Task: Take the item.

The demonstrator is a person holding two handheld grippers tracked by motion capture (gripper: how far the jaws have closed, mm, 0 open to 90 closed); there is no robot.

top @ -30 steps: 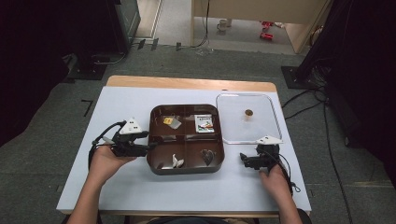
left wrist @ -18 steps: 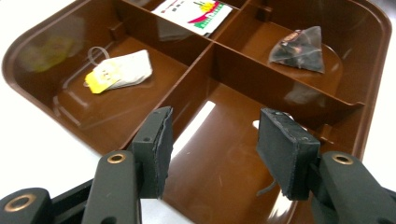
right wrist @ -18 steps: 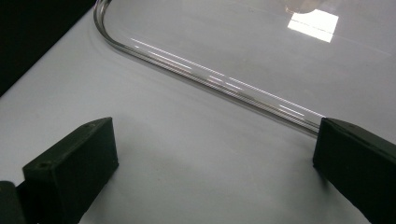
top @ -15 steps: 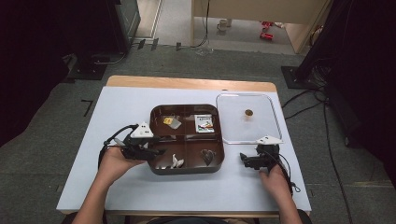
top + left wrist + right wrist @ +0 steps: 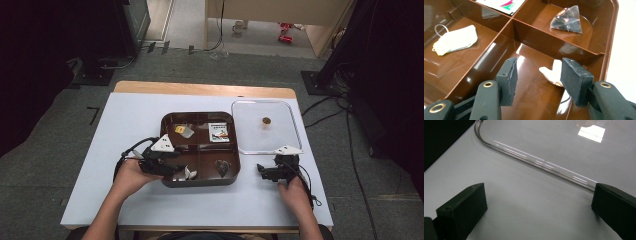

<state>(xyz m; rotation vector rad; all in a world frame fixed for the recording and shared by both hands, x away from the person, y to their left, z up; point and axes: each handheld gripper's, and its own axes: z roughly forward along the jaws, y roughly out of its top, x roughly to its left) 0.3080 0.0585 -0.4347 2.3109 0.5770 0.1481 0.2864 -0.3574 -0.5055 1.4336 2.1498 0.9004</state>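
Note:
A brown tray (image 5: 200, 114) with several compartments sits mid-table. My left gripper (image 5: 175, 168) reaches into its front left compartment, where a small crumpled white packet (image 5: 188, 174) lies. In the left gripper view the left gripper (image 5: 537, 72) is open, its jaws having just closed a little. The white packet (image 5: 551, 73) lies just past the pads, partly behind the right one, with nothing pressing on it. My right gripper (image 5: 263, 170) rests on the table right of the tray. In its own view the right gripper (image 5: 539, 197) is wide open over bare white table.
Other compartments hold a dark pyramid tea bag (image 5: 567, 20), a white tea bag with a string (image 5: 456, 40) and a printed sachet (image 5: 218, 132). A clear lid (image 5: 280, 137) with a small gold knob (image 5: 266, 120) lies right of the tray; the lid's rim (image 5: 536, 163) runs just beyond my right gripper.
My left hand has moved right from the tray's left edge to over its front left compartment and dipped slightly. The right hand has stayed put.

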